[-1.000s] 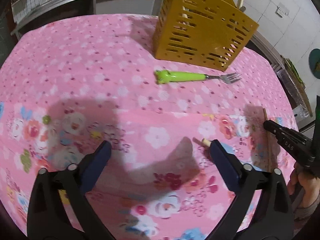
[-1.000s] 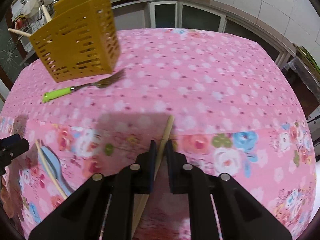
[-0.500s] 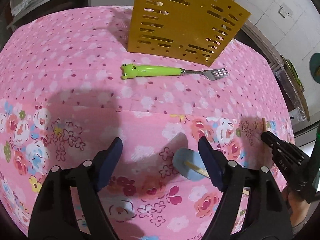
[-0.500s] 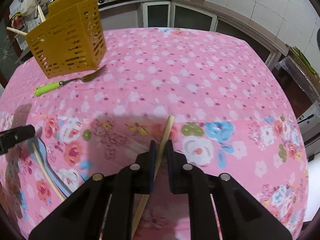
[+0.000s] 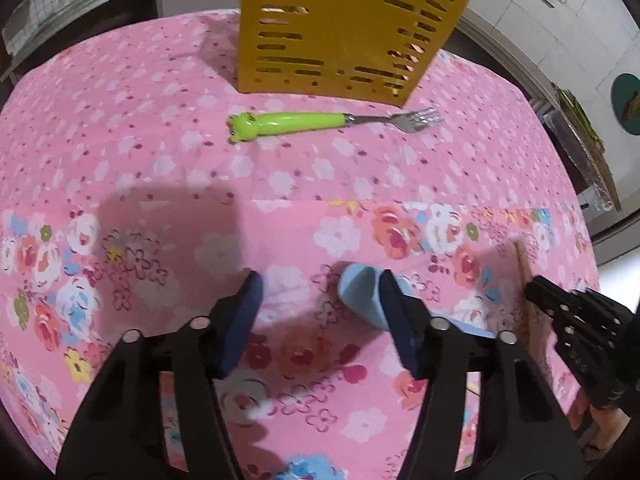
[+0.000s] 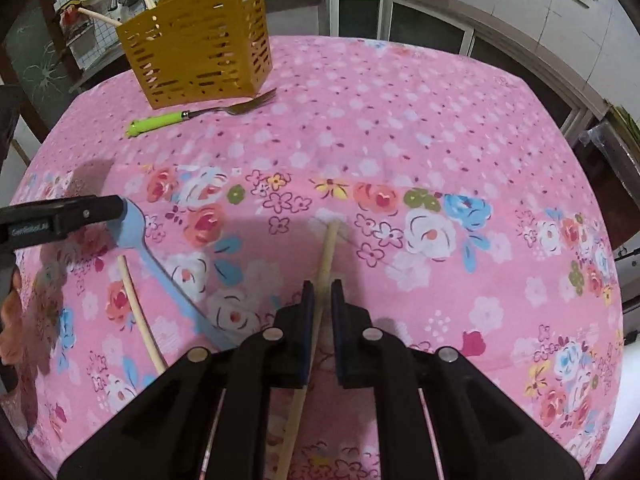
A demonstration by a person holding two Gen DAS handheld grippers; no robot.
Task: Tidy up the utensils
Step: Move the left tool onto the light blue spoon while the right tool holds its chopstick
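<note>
A light blue spoon [image 5: 360, 296] lies on the pink flowered tablecloth [image 5: 280, 184], its bowl between the fingers of my left gripper [image 5: 320, 308], close to the right pad. The left pad stands clear of it and the jaws are closing. My right gripper [image 6: 323, 292] is shut on a wooden chopstick [image 6: 328, 248] that points forward. In the right wrist view a second chopstick [image 6: 140, 312] rests on the cloth beside the spoon [image 6: 160, 268], with the left gripper [image 6: 116, 208] over the spoon's bowl. The right gripper [image 5: 538, 286] shows at the right of the left wrist view.
A yellow slotted utensil basket [image 5: 348, 32] stands at the far side of the table with wooden sticks in it. In front of it lies a fork with a green frog handle [image 5: 296, 122]. Kitchen counters and cabinets [image 6: 420, 28] surround the table.
My left gripper has moved over the blue spoon's bowl and its jaws have narrowed. The right gripper has shifted with the chopstick still clamped.
</note>
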